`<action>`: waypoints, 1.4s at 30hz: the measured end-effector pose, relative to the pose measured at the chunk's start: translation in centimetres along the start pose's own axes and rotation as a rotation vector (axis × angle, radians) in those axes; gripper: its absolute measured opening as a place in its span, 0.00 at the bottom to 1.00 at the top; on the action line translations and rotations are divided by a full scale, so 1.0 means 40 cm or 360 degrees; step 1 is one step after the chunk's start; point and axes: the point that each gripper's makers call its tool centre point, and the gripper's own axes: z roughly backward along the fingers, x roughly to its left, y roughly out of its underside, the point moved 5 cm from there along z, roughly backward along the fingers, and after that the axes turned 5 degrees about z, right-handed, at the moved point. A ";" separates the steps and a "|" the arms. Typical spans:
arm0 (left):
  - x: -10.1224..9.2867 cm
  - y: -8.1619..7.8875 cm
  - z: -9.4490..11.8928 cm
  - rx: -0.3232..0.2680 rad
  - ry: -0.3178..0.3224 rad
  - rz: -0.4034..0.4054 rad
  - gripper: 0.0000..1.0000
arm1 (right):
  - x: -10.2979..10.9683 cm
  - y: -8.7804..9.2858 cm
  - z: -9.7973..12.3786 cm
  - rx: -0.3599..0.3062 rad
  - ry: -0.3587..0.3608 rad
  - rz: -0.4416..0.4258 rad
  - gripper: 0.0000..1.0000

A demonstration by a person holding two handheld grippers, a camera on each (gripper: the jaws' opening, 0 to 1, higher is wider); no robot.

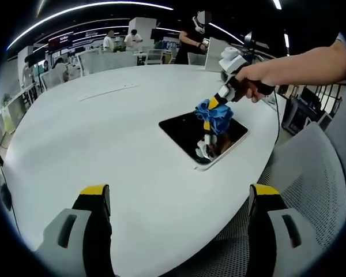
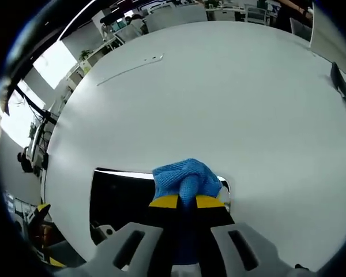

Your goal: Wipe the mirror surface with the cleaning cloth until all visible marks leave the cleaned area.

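Big round white table (image 1: 92,144) w/ a flat rectangular dark-glass mirror in a white frame (image 1: 187,130) lying face-up near the table edge. Right gripper (image 1: 210,112), black w/ yellow tips, is gripped by a person's hand (image 1: 265,75) and comes down steeply onto the glass; its jaws are pressed together, pinching a bunched blue microfibre cleaning cloth (image 2: 187,176) so a wad sticks out past the tips. Prob. held that way so fabric, not the hard tips, meets the glass. In the left gripper view the cloth looks to be touching the mirror around mid-pane, reflection of the tool visible under it.

Left gripper (image 1: 179,199) hangs back over bare table nearer the onlooker's side, jaws spread wide, holding nothing, well apart from the mirror. Likely parked there to keep mirror + cloth in sight, not to steady anything.

Can't tell from here if marks remain on the glass; too dark and small. Wiping seems underway, not done. Mesh chair (image 1: 311,173) just beside the table.
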 end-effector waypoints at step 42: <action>0.008 0.005 -0.005 0.0003 0.0007 0.0024 0.98 | 0.194 -0.040 -0.057 0.0025 -0.0071 0.0058 0.03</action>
